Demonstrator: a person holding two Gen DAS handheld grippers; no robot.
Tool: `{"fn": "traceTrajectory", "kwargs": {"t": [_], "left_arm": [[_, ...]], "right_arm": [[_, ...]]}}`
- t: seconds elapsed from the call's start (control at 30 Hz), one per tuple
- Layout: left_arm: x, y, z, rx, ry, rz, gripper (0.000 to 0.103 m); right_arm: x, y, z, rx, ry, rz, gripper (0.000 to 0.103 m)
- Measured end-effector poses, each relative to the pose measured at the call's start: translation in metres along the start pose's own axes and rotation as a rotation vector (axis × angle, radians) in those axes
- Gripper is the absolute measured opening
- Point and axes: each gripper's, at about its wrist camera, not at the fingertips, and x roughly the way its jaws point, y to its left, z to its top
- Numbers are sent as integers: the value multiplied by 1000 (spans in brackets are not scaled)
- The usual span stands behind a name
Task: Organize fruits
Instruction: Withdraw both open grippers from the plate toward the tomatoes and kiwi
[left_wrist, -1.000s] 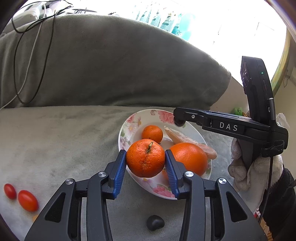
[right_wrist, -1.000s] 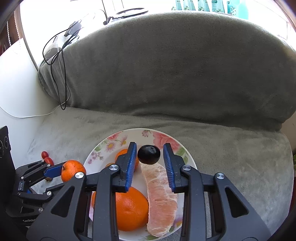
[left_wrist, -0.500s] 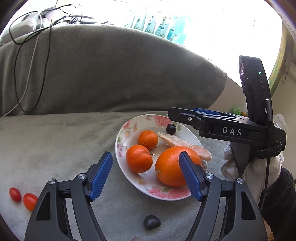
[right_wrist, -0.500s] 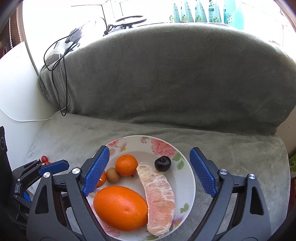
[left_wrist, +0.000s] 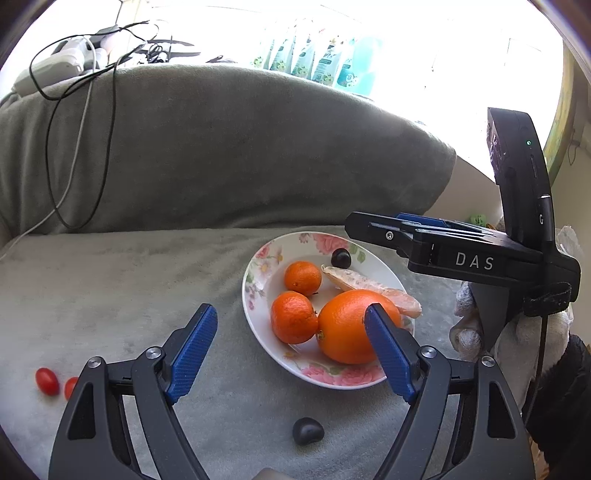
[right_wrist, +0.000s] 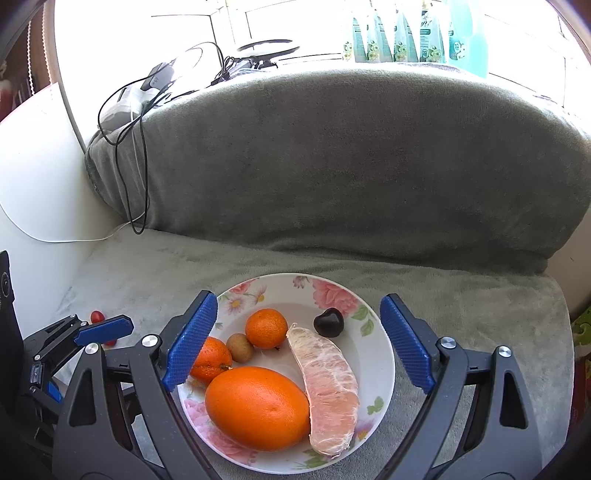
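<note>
Grippers first: the left gripper (left_wrist: 286, 341) has its blue pads spread wide with nothing between them, hanging just above the near-left edge of the floral plate (left_wrist: 255, 273). Its right pad sits in front of the big orange (left_wrist: 351, 325), and the closer mandarin (left_wrist: 293, 321) shows in the gap between the pads, touching that orange. A second mandarin (left_wrist: 303, 277) lies a bit farther in, and a dark plum-like fruit (left_wrist: 340, 257) sits at the far side of the plate next to the peeled pomelo segment (left_wrist: 354, 278).

The right gripper (right_wrist: 297, 341) is also wide apart and holding nothing, hovering over the near half of the same plate. From its camera the pomelo segment runs lengthwise between the pads, with the big orange at near left and a small brown kiwi-ish fruit (right_wrist: 239, 347) tucked between the two mandarins. In the left wrist view it comes in from the right, over the far-right rim, held by a white-gloved hand (left_wrist: 517, 332).

Off the plate, another dark fruit (left_wrist: 307, 431) lies on the grey blanket (left_wrist: 110, 295) near the left gripper, and two cherry tomatoes (left_wrist: 47, 381) sit well off to the left. Cables (left_wrist: 74, 147) hang over the grey backrest, and bottles (left_wrist: 317, 62) line the far sill.
</note>
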Motion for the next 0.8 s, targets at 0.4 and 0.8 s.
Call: {"fn": "traceTrajectory", "kwargs": {"t": [0.4,0.8], "left_arm": [[-29,0,-2,13,-46,4,82],[-58,21,-9,-1,-89,40,82]], "right_arm": [[-28,15,-5,2,-41,7,92],[-60,38,-15,-27,-117,-3,92]]}}
